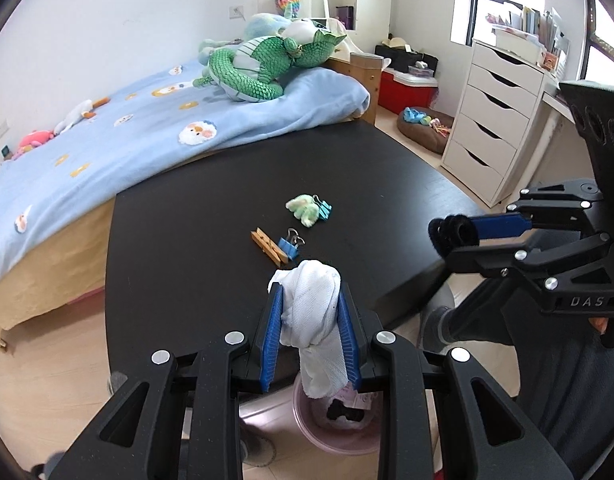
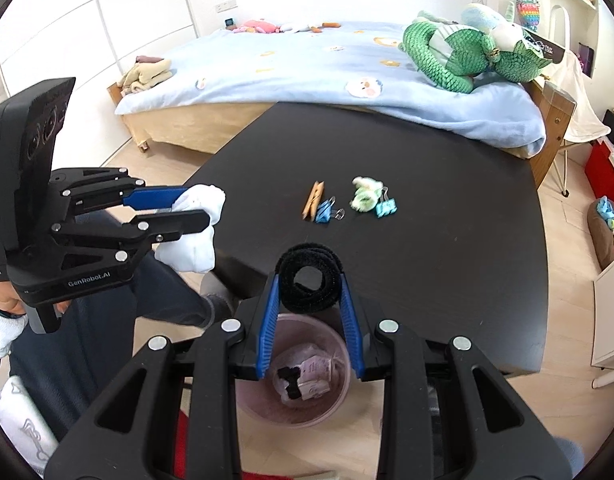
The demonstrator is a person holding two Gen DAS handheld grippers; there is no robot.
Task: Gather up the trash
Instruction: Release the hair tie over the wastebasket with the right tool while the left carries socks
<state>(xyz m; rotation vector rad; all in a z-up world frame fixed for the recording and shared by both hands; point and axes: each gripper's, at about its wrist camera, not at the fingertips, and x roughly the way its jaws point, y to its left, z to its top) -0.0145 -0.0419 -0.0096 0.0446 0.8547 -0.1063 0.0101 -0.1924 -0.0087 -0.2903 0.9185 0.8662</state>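
Left gripper [image 1: 310, 300]: clamped on a crumpled white tissue [image 1: 313, 316], which bulges above the blue pads and hangs down below them; in the right wrist view the same gripper [image 2: 195, 206] sits at the left with the tissue [image 2: 195, 236] sticking out past its fingertips, off the near-left edge of the table.
Person: a hand [image 2: 5, 300] grips the left gripper's handle; dark trousers show below it.
Table [image 1: 187, 240]: black, standing against the bed.
Clothespin [image 2: 313, 200]: wooden, lying on the table, touching a blue binder clip [image 2: 326, 211] just to its right.
Green wad [image 2: 364, 194]: pale green crumpled scrap on the table, right of the clothespin, touching a teal binder clip [image 2: 386, 206].
Right gripper [image 2: 310, 280]: closed on a coiled roll of black fuzzy strap [image 2: 309, 280], held over the near edge of the table.
Bin [image 2: 263, 404]: pink, on the floor below both grippers, with paper scraps and a small black item inside.
Bed [image 2: 307, 68]: light blue cover behind the table, with a green stuffed dragon [image 2: 459, 60] at its right end.
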